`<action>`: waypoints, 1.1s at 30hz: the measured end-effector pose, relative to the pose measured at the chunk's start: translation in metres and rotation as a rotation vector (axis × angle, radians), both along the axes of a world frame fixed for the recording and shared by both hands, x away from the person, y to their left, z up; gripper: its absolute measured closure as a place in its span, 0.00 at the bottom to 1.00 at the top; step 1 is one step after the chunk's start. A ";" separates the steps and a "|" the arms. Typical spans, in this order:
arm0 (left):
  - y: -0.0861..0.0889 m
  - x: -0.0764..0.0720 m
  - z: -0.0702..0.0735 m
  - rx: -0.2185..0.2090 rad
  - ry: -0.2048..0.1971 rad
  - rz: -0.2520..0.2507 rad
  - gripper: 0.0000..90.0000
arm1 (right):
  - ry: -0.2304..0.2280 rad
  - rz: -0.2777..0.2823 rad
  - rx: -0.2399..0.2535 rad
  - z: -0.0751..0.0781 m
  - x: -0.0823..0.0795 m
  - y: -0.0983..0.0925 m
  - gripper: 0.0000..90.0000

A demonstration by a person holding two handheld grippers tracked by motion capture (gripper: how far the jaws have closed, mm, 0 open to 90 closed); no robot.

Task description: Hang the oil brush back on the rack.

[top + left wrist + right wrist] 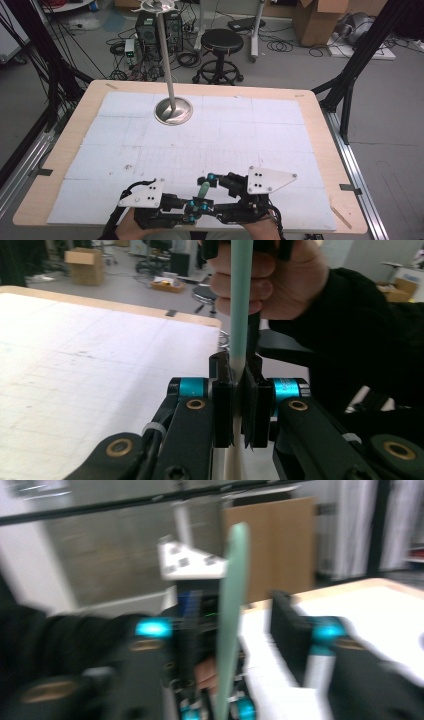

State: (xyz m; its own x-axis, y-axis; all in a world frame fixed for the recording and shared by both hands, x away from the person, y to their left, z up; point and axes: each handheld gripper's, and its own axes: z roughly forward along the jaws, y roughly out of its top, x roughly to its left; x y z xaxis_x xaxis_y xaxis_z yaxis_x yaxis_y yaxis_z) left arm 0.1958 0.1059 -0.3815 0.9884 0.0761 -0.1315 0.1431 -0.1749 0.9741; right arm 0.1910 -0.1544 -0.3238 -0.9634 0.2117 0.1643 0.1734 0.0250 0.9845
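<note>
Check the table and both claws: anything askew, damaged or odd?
Nothing looks damaged or spilled. The pale green stick is clamped in the left claw, while the right claw stands open around it. The metal stand is upright.

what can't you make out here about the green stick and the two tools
- Green stick: top cut off by the left gripper view's upper edge.
- Its lower end: hidden between the left tool, shut on it.
- Right tool: blurred in the right gripper view; pad contact unclear.
- High view: stick too small.

On the table (pixel 310 130): 1 steel stand (pixel 173 110) at 11 o'clock, 1 pale green stick (pixel 203 189) at 6 o'clock, 2 tools, left (pixel 192 210) and right (pixel 212 179). Beyond, 1 black stool (pixel 221 42).
</note>
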 end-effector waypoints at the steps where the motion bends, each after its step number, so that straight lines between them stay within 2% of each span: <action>1: 0.001 0.000 0.000 0.000 -0.001 0.022 0.94 | -0.001 -0.033 0.000 0.000 0.000 -0.001 0.44; 2: 0.002 0.001 0.001 0.003 -0.004 0.046 0.94 | -0.024 -0.109 -0.006 0.000 -0.001 -0.001 0.30; 3: 0.003 0.002 0.001 0.004 -0.008 0.078 0.94 | -0.024 -0.109 -0.006 0.000 -0.001 -0.001 0.30; 5: 0.006 0.003 0.002 0.013 -0.019 0.154 0.94 | -0.030 -0.198 0.004 0.000 -0.001 0.000 0.23; 8: 0.008 0.002 0.002 0.033 -0.037 0.279 0.94 | -0.028 -0.325 -0.017 0.001 -0.002 0.003 0.20; 11: 0.008 0.000 0.003 0.036 -0.053 0.383 0.94 | -0.030 -0.399 -0.044 0.002 -0.004 0.008 0.21; 13: 0.008 -0.001 0.003 0.037 -0.061 0.416 0.94 | -0.035 -0.438 -0.073 0.003 -0.005 0.012 0.21; 16: 0.008 -0.001 0.004 0.041 -0.077 0.461 0.94 | -0.036 -0.455 -0.094 0.004 -0.006 0.017 0.25; 20: 0.007 0.002 0.004 0.034 -0.076 0.495 0.94 | -0.027 -0.471 -0.077 0.007 -0.005 0.018 0.26; 28: -0.001 0.003 0.007 0.035 -0.086 0.521 0.94 | 0.009 -0.475 -0.074 0.008 -0.001 0.023 0.29; 33: -0.007 0.003 0.007 0.040 -0.095 0.527 0.94 | 0.019 -0.469 -0.059 0.008 0.001 0.028 0.35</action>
State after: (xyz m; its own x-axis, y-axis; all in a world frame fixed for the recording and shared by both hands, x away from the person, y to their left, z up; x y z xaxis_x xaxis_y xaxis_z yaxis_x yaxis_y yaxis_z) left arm 0.1984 0.0988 -0.3740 0.8223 0.5683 -0.0302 0.1333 -0.1406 0.9811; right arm 0.1924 -0.1266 -0.3161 -0.7586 0.6327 0.1558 0.1976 -0.0045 0.9803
